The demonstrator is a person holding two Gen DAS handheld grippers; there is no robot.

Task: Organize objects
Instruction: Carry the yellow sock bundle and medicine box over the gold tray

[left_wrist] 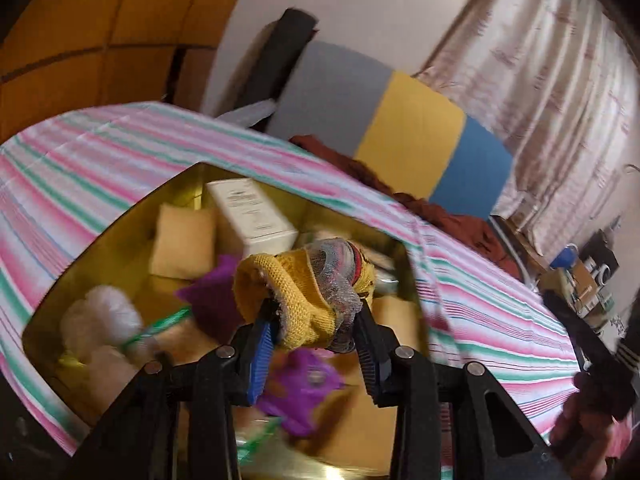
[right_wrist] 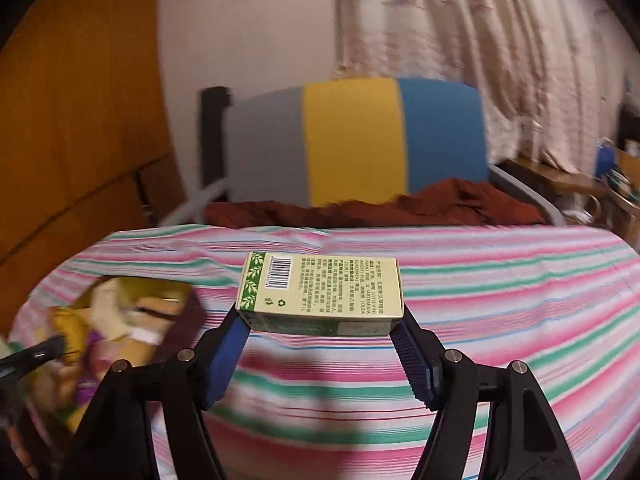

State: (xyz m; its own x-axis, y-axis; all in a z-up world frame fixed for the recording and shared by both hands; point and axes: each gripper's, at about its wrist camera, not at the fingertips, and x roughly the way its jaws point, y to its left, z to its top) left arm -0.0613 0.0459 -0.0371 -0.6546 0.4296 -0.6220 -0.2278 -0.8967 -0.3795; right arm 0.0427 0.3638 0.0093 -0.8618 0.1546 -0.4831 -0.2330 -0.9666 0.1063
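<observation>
Over the gold box (left_wrist: 120,240), your left tool (left_wrist: 316,320) is nearly closed, pinching one yellow knitted bundle (left_wrist: 296,300) wrapped in mesh. Inside the box you've got one white carton (left_wrist: 252,216), one tan cushion (left_wrist: 182,244) and two purple pieces (left_wrist: 300,392). Your right tool (right_wrist: 320,330) stands about half open, clamping one green-and-cream carton (right_wrist: 324,292) above the striped cloth (right_wrist: 500,320).

Pinched between blue pads: a yellow knitted item (left_wrist: 304,300) wrapped in pale mesh, above the gold-lined box (left_wrist: 100,236) of assorted things. Held level by its two ends: a cream, green-trimmed carton (right_wrist: 320,294), barcode up, above the striped cloth's (right_wrist: 500,320) middle.
</observation>
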